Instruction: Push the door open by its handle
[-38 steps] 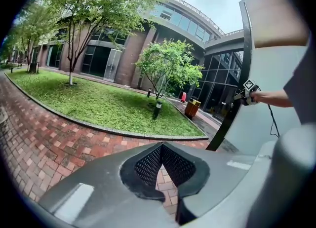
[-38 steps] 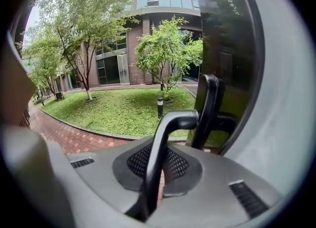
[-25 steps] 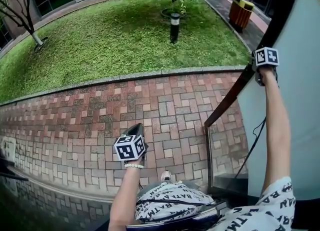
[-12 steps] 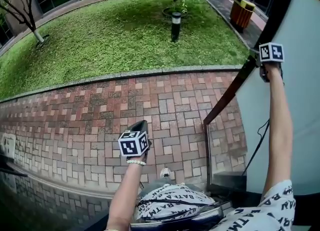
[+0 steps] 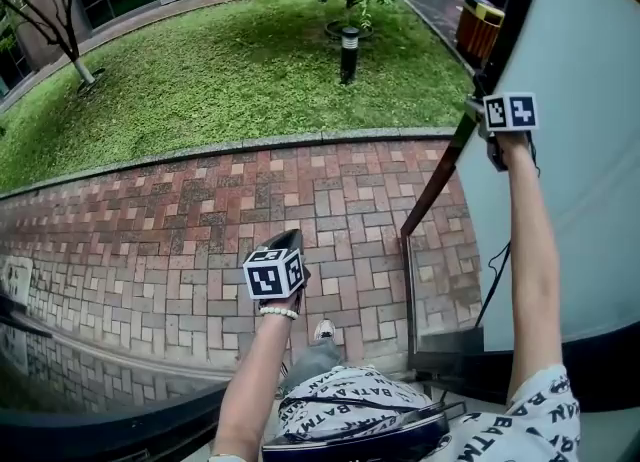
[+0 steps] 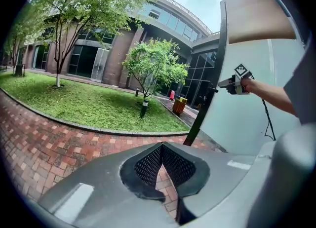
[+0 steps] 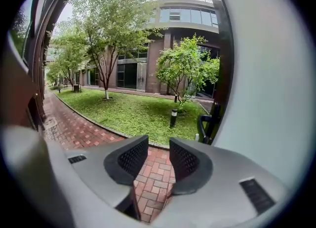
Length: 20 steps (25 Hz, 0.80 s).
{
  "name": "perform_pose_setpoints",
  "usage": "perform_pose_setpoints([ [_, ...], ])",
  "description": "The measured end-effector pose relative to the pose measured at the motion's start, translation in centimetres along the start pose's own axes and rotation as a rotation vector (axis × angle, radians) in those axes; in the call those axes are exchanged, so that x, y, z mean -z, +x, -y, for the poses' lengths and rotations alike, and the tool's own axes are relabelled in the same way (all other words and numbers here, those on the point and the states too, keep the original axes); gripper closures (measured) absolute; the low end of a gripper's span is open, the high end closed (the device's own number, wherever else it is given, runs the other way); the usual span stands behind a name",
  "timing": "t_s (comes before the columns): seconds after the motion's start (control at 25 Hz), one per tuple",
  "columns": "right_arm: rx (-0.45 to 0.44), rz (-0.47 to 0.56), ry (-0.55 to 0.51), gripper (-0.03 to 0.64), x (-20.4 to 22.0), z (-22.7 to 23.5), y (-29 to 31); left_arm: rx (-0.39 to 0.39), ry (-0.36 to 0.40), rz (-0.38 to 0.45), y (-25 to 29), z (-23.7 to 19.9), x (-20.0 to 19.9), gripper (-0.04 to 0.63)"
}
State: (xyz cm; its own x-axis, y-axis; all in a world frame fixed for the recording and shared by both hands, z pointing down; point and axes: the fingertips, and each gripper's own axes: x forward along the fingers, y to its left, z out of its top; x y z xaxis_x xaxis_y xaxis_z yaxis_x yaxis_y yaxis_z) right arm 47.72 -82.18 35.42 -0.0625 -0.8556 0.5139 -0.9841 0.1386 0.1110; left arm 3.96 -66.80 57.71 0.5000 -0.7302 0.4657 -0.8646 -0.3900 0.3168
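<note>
The door point(image 5: 570, 160), a pale panel in a dark frame point(image 5: 440, 178), stands swung outward at the right. Its dark handle point(image 7: 204, 126) sits on the door's edge, ahead and right of my right gripper point(image 7: 158, 149) and apart from it. That gripper's jaws have just opened and nothing lies between them. In the head view my right gripper point(image 5: 474, 107) is held high beside the door's edge. My left gripper point(image 5: 285, 245) hangs over the brick paving point(image 5: 180, 220); its pads meet at the tips with nothing in them. In the left gripper view the right gripper point(image 6: 225, 82) reaches toward the frame.
Beyond the paving lies a lawn point(image 5: 230, 80) with a short lamp post point(image 5: 348, 50), small trees and a kerb. An orange bin point(image 5: 479, 25) stands by the path past the door. The person's shoe point(image 5: 324, 330) is on the bricks near the threshold.
Both grippers and the person have moved forward toward the paving. The right gripper has shifted left along the door's edge, and the left gripper sits a little higher in view.
</note>
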Motion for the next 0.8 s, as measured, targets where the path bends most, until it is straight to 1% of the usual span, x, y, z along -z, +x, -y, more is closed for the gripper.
perform_pose_setpoints([
  [0.24,-0.082,0.023,0.029,0.469,5.3,-6.6,-5.5,-0.014,-0.007,0.031,-5.5,3.7,3.0,0.603],
  [0.36,-0.128,0.032,0.033,0.469,7.4,-10.4,-8.5,-0.034,-0.009,0.034,-8.8,5.4,3.4,0.603],
  [0.56,-0.207,0.095,0.030,0.474,8.5,-16.5,-14.4,-0.052,-0.026,0.067,-13.9,8.1,3.4,0.603],
  [0.68,-0.236,0.128,-0.009,0.482,9.0,-19.8,-17.7,-0.049,-0.027,0.083,-16.2,9.5,3.7,0.603],
  [0.72,-0.243,0.135,-0.023,0.506,9.3,-20.9,-18.7,-0.046,-0.026,0.084,-16.8,9.8,3.9,0.603],
  [0.8,-0.259,0.146,-0.043,0.508,10.3,-22.8,-20.4,-0.041,-0.025,0.087,-18.2,10.6,4.5,0.603],
])
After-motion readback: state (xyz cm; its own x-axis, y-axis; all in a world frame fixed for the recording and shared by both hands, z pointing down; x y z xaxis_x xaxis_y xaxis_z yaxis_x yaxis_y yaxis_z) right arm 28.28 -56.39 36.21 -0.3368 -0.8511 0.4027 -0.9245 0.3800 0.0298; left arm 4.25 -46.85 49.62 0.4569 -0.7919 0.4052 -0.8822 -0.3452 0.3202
